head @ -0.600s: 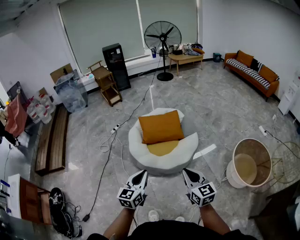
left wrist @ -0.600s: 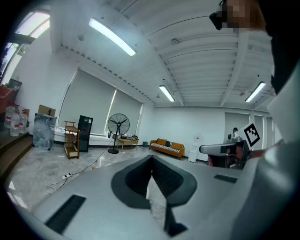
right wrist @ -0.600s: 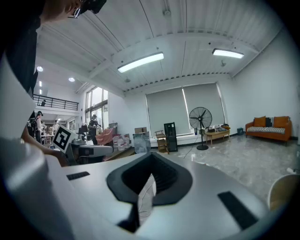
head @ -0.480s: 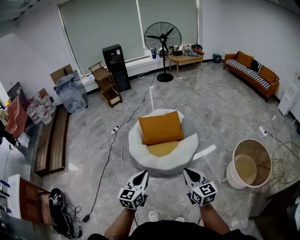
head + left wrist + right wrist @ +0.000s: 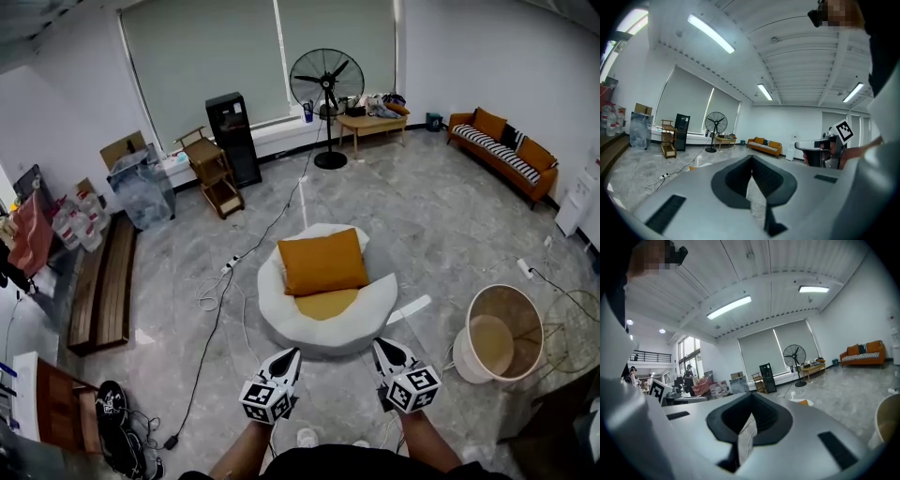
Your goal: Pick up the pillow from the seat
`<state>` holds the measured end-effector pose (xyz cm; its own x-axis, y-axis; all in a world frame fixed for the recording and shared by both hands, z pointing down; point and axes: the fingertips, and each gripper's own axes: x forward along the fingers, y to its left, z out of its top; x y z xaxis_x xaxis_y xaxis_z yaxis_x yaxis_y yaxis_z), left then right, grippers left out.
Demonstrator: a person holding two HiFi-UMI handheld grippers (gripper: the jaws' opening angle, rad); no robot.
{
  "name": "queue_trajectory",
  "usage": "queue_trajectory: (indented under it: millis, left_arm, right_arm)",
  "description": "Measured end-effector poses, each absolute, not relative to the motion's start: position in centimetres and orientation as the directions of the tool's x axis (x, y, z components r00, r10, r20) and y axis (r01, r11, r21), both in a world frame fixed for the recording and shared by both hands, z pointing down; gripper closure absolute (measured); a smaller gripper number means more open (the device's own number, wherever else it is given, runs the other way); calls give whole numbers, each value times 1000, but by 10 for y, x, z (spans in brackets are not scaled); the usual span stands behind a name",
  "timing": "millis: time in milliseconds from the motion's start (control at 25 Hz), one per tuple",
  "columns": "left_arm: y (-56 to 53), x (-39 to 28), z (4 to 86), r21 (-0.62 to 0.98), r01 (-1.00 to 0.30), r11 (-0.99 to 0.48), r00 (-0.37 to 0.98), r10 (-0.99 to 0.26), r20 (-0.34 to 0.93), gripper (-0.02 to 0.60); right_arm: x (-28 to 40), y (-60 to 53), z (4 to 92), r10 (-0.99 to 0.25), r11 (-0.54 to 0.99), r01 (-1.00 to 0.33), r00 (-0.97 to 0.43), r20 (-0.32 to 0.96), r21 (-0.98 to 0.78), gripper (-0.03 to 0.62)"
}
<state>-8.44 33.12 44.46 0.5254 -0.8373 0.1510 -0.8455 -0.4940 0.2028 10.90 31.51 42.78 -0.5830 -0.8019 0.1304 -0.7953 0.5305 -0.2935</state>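
Left hand-held gripper (image 5: 292, 355) and right hand-held gripper (image 5: 379, 344) have edged nearer, both closed, empty; pillow (image 5: 322, 262) lies untouched on the far seat (image 5: 279, 314), pickup unstarted.

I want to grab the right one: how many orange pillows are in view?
3: one orange pillow on the round white seat; two sofa pillows on the far sofa at right. Others may be hidden.

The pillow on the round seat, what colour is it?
The pillow is orange, lying on a grey-white seat; the head view shows it best.
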Motion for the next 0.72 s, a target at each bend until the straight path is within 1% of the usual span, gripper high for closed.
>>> queue_trajectory:
  millis: [240,560,720]
  left_arm:
    - [322,-105,444,200,-836,-512,542,-826,152,569]
    - [307,-140,452,192,-808,-557,586,-795,160,571]
    - [294,-146,454,196,-804,-561,591,-789,165,569]
  right_arm:
    - [93,304,423,-825,511,-819,-553,120,-262,588]
    - [70,297,432,-857,453,-849,-499,131,-272,588]
    - [65,287,432,-862,446,-858,-488,135,-256,588]
